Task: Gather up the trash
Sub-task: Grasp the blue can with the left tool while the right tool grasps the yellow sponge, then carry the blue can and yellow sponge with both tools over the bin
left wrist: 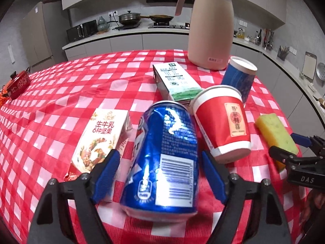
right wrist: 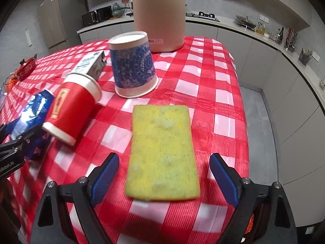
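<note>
A dented blue drink can (left wrist: 164, 162) lies on the red checked tablecloth (left wrist: 81, 81) between the fingers of my left gripper (left wrist: 159, 153). Gaps show on both sides, so that gripper is open. A yellow-green sponge (right wrist: 162, 152) lies flat between the blue pads of my right gripper (right wrist: 164, 156), which is also open and clear of it. A red paper cup (left wrist: 221, 126) lies on its side between can and sponge. Behind it a blue patterned cup (right wrist: 134, 67) stands upside down. A white-green carton (left wrist: 176, 81) and a nut-milk carton (left wrist: 99, 140) lie nearby.
A tall beige thermos jug (left wrist: 211, 26) stands at the table's far side. A small red pot (left wrist: 19, 83) sits at the far left edge. The table edge drops off right of the sponge to a grey floor (right wrist: 264, 122). Kitchen counters run behind.
</note>
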Available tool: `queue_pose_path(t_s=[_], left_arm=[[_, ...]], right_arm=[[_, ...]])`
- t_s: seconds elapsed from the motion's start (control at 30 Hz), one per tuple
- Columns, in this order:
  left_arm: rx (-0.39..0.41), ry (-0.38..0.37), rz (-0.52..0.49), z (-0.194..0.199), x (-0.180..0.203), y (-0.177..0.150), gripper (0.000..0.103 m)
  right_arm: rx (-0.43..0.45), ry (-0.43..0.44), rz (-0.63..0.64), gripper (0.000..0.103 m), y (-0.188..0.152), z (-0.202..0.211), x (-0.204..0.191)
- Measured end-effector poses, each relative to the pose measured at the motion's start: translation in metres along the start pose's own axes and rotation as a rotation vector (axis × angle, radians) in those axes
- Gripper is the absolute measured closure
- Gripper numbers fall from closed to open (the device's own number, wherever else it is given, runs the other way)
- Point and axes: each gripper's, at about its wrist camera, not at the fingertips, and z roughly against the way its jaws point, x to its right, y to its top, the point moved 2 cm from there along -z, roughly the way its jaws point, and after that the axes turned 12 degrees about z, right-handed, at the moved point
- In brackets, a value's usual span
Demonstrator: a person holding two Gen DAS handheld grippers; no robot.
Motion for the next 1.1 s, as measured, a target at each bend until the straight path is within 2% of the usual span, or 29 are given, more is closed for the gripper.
queue_pose_path(t_s=[0.17,0.2,0.23,0.27,0.3,0.7,1.1], left_arm=[[0.008,0.002,-0.021,-0.002,0.003,-0.003,0.022],[0.008,0.003,-0.027,-0.002,0.004,-0.003,0.025],[-0.002,-0.004,-0.031,-0.003,0.005,-0.003,0.034],[-0.005,-0.007,-0.027,-0.004,0.005,-0.003,0.034],[-0.003,-0.008,-0.022,-0.003,0.005,-0.003,0.035],[0.033,-0.037,-0.001,0.027,0.002,-0.003,0.036],[0.038,-0.064,0.013,0.065,0.021,-0.035,0.036]], right_arm=[[-0.013,-0.009,0.001,0.017,0.002,-0.009,0.001],[-0.012,-0.011,0.004,0.018,0.003,-0.010,0.001],[-0.011,-0.010,0.002,0.021,0.003,-0.009,0.001],[-0.008,-0.007,0.001,0.026,0.004,-0.008,0.001],[0.000,-0.008,0.002,0.043,0.005,-0.007,0.001],[0.041,0.030,-0.008,0.048,0.005,0.013,0.002],[0.076,0.029,-0.004,0.048,-0.024,0.060,0.007]])
